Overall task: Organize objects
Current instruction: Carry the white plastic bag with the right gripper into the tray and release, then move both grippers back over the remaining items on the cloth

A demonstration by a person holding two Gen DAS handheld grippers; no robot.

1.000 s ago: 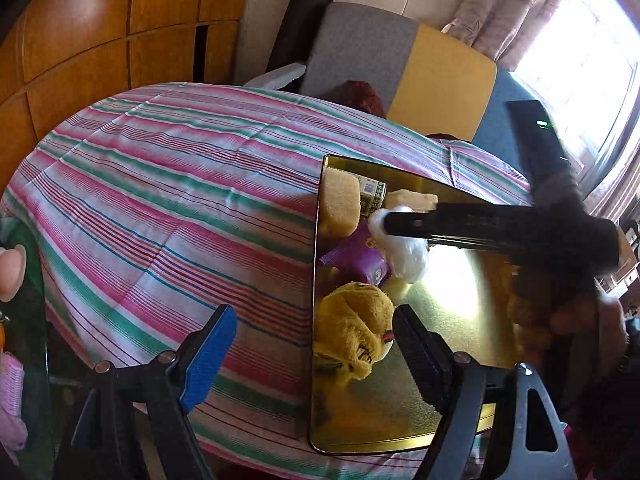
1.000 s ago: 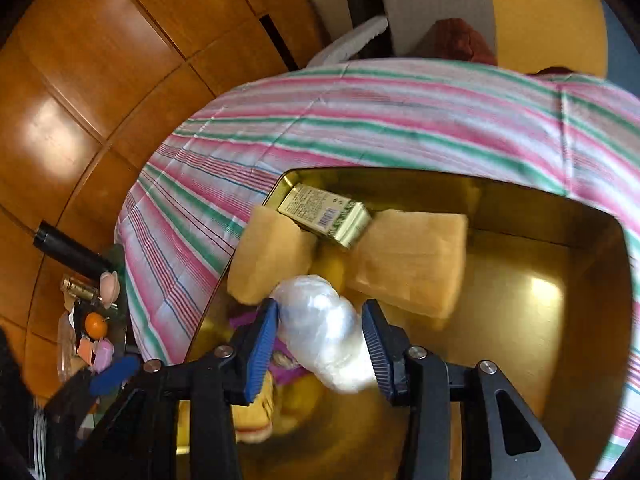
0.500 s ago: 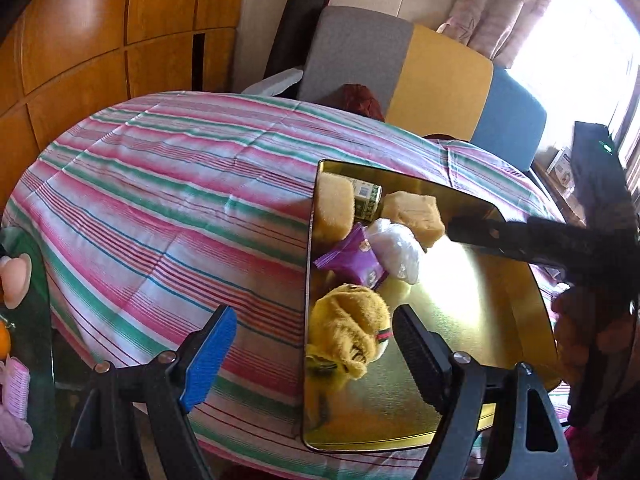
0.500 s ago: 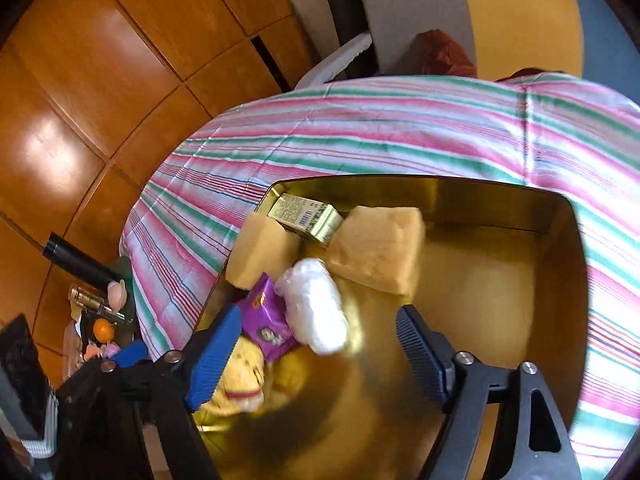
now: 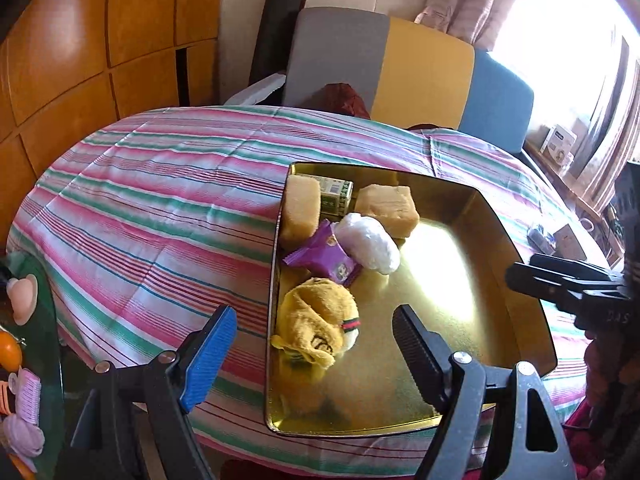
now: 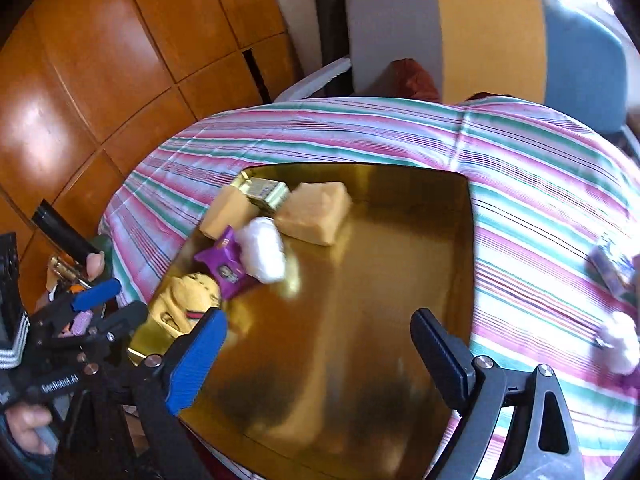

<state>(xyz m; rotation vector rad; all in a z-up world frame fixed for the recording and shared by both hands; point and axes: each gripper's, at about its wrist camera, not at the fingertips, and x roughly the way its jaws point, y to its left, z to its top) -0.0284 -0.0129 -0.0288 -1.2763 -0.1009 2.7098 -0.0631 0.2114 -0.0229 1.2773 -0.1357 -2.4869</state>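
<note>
tray (image 5: 500,248) on the table (image 5: 160,208). in its far left corner: two sponges (image 5: 302,210) (image 5: 390,210) with a box (image 5: 336,196) between; nearer, a wrapped ball (image 5: 368,242) right of a packet (image 5: 324,258); a plush toy (image 5: 316,320) nearest. chair (image 5: 400,68) behind the table.

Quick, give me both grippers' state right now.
Left gripper: open, holding nothing.
Right gripper: jaws opening, nothing between them; the white bundle lies in the gold tray.
</note>
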